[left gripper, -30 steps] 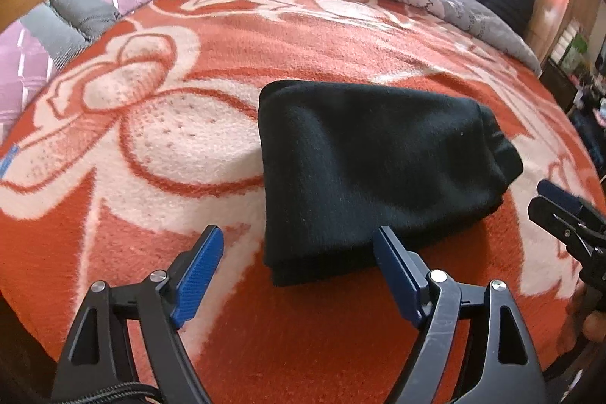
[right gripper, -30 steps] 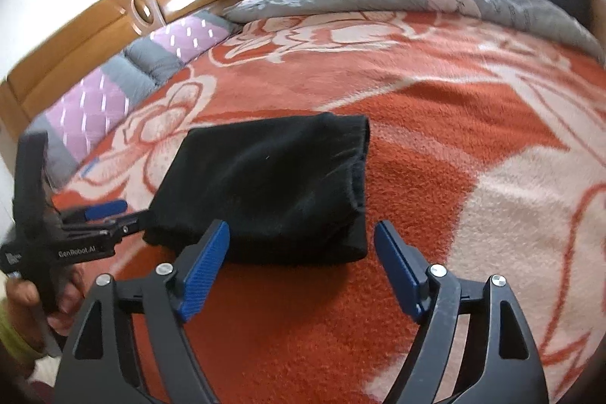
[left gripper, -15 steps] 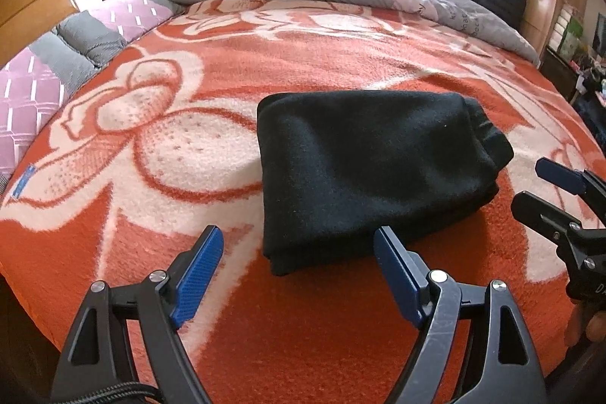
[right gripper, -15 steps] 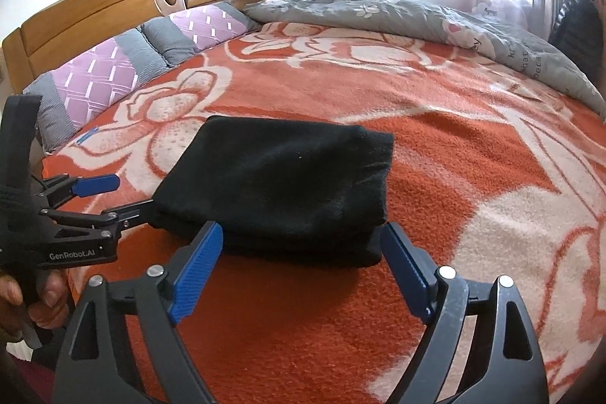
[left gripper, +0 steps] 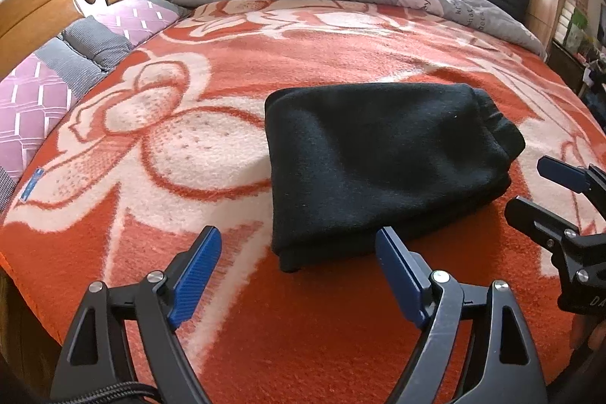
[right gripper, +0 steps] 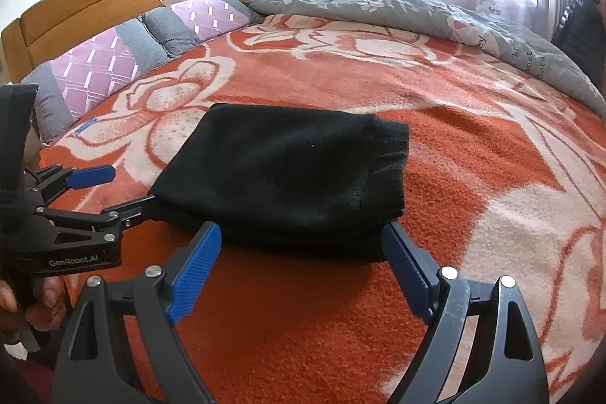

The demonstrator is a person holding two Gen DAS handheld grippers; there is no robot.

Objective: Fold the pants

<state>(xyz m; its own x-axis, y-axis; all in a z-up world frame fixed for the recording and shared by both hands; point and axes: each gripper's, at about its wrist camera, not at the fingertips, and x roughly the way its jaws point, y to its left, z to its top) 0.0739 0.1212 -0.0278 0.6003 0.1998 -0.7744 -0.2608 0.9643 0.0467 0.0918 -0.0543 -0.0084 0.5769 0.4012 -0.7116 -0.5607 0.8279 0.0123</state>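
Both grippers have drawn back slightly from the black folded fleece pants lying on the orange floral bed blanket. Left gripper and right gripper jaws stand apart, empty. Judgement: finish by pressing the bundle flat, squaring edges gently.

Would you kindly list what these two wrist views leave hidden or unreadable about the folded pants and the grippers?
- Underside and inner layers of the black pants: hidden by the top fold in both views.
- Pants' near edge: partly covered by the right gripper fingers in the right wrist view.
- Right gripper in the left wrist view: cut off by the right edge.
- Left gripper: its handle is below the frame.
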